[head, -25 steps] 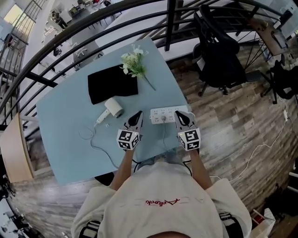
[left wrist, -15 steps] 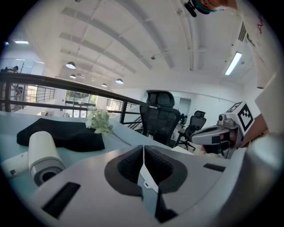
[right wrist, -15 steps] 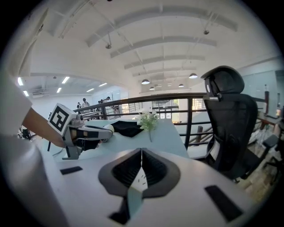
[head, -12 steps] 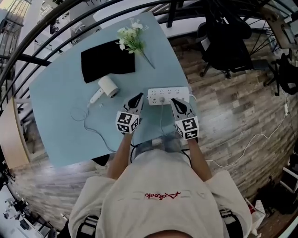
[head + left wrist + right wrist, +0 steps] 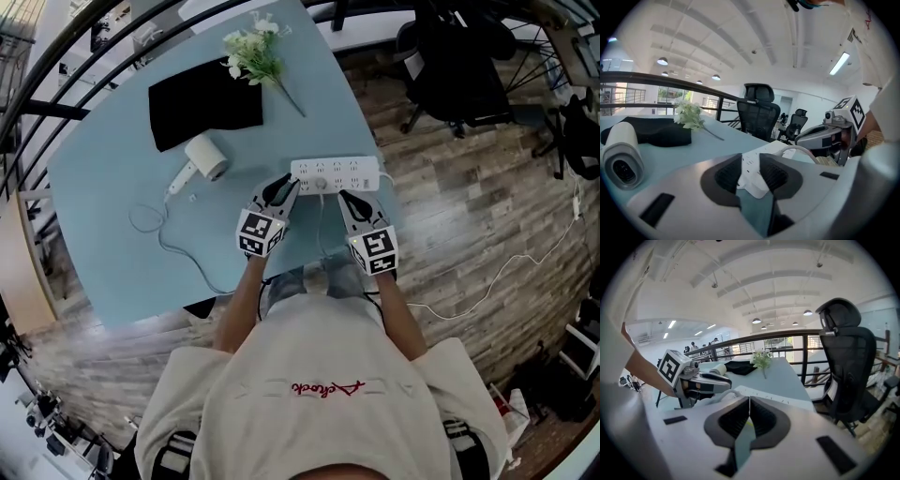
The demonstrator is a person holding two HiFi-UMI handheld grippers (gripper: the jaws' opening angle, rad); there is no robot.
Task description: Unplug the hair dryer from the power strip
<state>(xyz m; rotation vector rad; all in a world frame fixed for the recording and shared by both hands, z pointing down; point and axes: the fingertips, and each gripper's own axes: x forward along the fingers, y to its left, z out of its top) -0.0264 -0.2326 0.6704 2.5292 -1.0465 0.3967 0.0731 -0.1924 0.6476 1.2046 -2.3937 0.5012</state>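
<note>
- The left claw point(image 5: 284, 190) is standing with its jaws apart, having just been opening, and the left end of the power strip point(image 5: 336, 172) is sitting in the gap.
- The right claw point(image 5: 345, 197) is hovering at the strip's near edge with its jaws pressed together on nothing.
- The strip is lying crosswise.
- The hair dryer point(image 5: 200, 159) is lying left of the strip, with its handle pointing away from it.

Pale blue desk point(image 5: 103, 197) carries a black cloth point(image 5: 204, 105) on its far side, a sprig of white flowers point(image 5: 249, 52) lies at the cloth's far right corner, and a black office chair point(image 5: 455, 66) stands on the wooden floor point(image 5: 469, 225) off to the right
</note>
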